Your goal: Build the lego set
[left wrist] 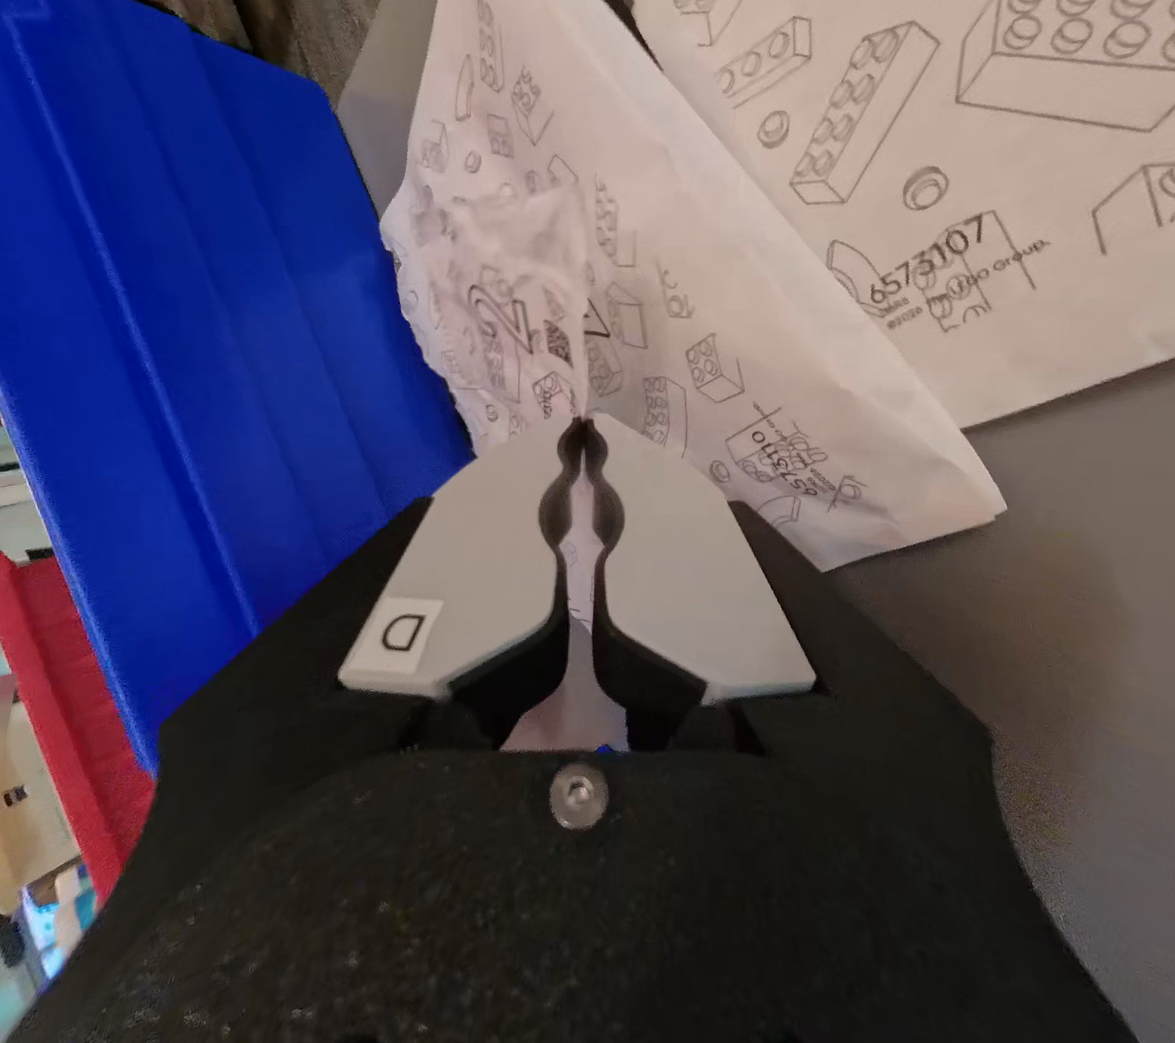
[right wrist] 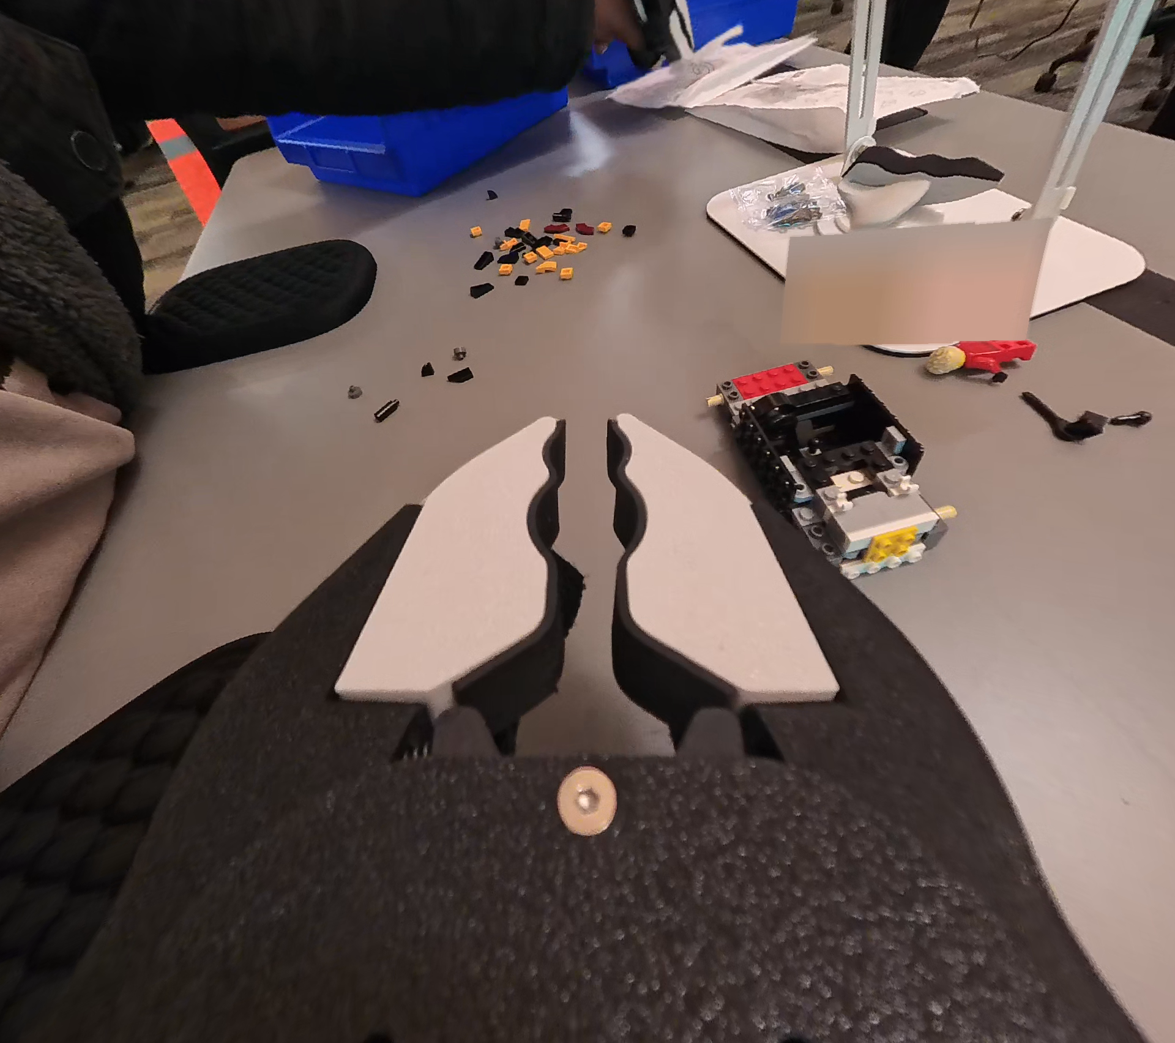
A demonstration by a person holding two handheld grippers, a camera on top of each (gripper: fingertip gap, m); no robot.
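Observation:
My left gripper (left wrist: 583, 427) is shut on a white paper bag (left wrist: 572, 224) printed with brick outlines, pinching its crumpled edge and holding it up beside a blue bin (left wrist: 191, 281). In the right wrist view the same bag (right wrist: 706, 71) shows far off, at the left gripper. My right gripper (right wrist: 585, 422) is open and empty, low over the grey table (right wrist: 604, 325). A partly built lego car (right wrist: 833, 465) in black, grey, red and yellow lies right of it. A pile of small orange and black pieces (right wrist: 540, 246) lies farther ahead.
A second paper bag (left wrist: 922, 90) lies flat behind the held one. A blue bin (right wrist: 413, 147) stands at the back left under a dark sleeve (right wrist: 318, 8). A white stand base (right wrist: 1081, 256), a clear plastic bag (right wrist: 782, 201), a red minifigure part (right wrist: 985, 357) and a black armrest (right wrist: 254, 294) are around.

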